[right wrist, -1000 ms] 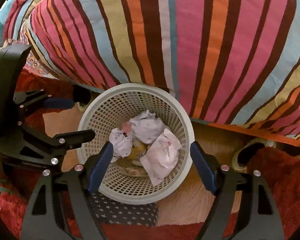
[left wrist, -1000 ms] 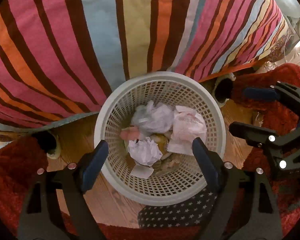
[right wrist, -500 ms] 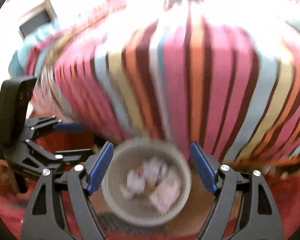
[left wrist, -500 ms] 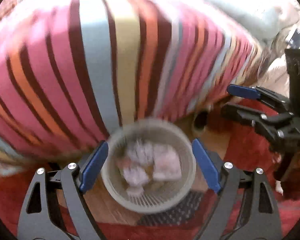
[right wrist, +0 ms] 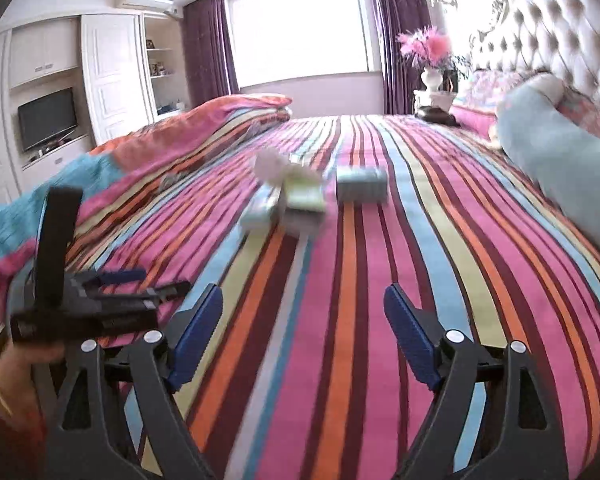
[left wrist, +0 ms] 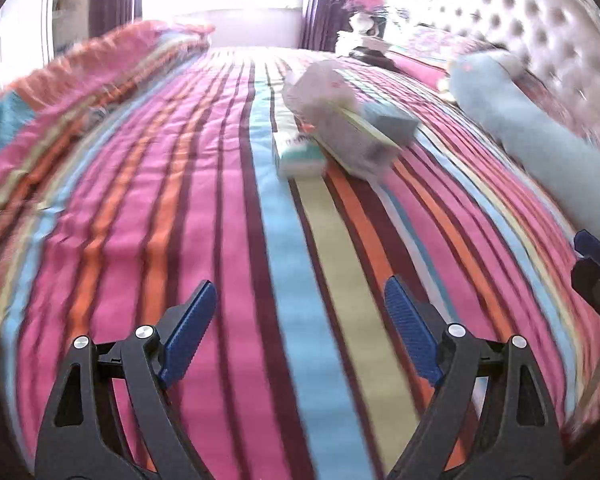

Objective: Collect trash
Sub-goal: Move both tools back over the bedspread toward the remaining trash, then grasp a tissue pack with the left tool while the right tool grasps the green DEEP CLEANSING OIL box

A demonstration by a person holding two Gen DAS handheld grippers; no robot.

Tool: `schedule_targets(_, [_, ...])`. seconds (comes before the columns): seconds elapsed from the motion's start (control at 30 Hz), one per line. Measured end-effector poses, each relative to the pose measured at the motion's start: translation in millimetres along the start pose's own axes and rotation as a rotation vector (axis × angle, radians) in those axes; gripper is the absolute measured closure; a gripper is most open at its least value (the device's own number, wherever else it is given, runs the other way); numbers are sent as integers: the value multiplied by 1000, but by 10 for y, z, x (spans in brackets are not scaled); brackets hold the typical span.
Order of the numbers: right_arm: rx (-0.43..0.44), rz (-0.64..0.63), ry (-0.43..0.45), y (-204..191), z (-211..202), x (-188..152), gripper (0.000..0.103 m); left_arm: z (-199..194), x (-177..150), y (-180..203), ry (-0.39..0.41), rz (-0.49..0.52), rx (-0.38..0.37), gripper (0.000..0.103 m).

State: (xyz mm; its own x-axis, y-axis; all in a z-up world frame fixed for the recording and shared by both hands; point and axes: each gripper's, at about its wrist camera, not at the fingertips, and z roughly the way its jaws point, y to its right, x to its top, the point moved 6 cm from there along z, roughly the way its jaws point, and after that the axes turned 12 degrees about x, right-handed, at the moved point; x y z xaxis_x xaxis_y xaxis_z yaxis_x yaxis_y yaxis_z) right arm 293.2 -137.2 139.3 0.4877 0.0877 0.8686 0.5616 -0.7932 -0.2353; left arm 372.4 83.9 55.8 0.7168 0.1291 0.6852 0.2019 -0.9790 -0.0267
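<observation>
1. Left gripper [left wrist: 296, 312]: jaws spread wide, nothing between them. It hovers over the near part of the bedspread [left wrist: 204, 208].
2. Right gripper [right wrist: 302, 314]: jaws likewise spread and empty, over the same bedspread.
3. Trash location: a small cluster lies mid-bed, well ahead of both grippers. It comprises a crumpled paper [right wrist: 270, 168], a green-white carton [left wrist: 298, 154], a grey box [left wrist: 354, 140] partly resting on the carton, and a blue box [right wrist: 360, 186] just beside them. Motion blur hides their exact outlines.
4. Risk, misjudged reach: the items are stacked and touching. Closing on one may push the others away or tip the grey box off the carton.
5. Risk, snagging: the bedspread is soft. A low approach could pinch fabric together with the item.
6. Risk, weak grip: the crumpled paper probably deforms easily and may slip out.
7. Risk, collision: both grippers face the same cluster and could meet there.
</observation>
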Motion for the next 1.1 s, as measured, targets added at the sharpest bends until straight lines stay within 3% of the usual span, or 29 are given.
schedule_targets(0.1, [47,32,-27,187,535,289,24,386,281,-49,-33,-43,28,19])
schedule_targets(0.27, [86,136,-116,525,1222,469,24,754,639,-23,-27,-78,3,19])
schedule_targets(0.4, [141,199,-161,586,1551,477,24,987,742,37,-30,-68,6,19])
schedule_targets(0.53, [183,174,-189,561,1765,502,24,1158,765,47,-66,-61,-25,19])
schedule_targets(0.7, [196,177,-249,635,2102,531,24,1248,893,123,-54,-12,-21,19])
schedule_targets(0.77, [210,189,-265,654,2192,535,24,1300,958,185,-51,18,-4,19])
schedule_targets(0.97, [129,88,-280,692,2083,542,36,1485,1044,296,-79,56,20,18])
schedule_targets(1.1, [16,19,-248,816,1773,512,37,1565,1057,340,-92,79,72,18])
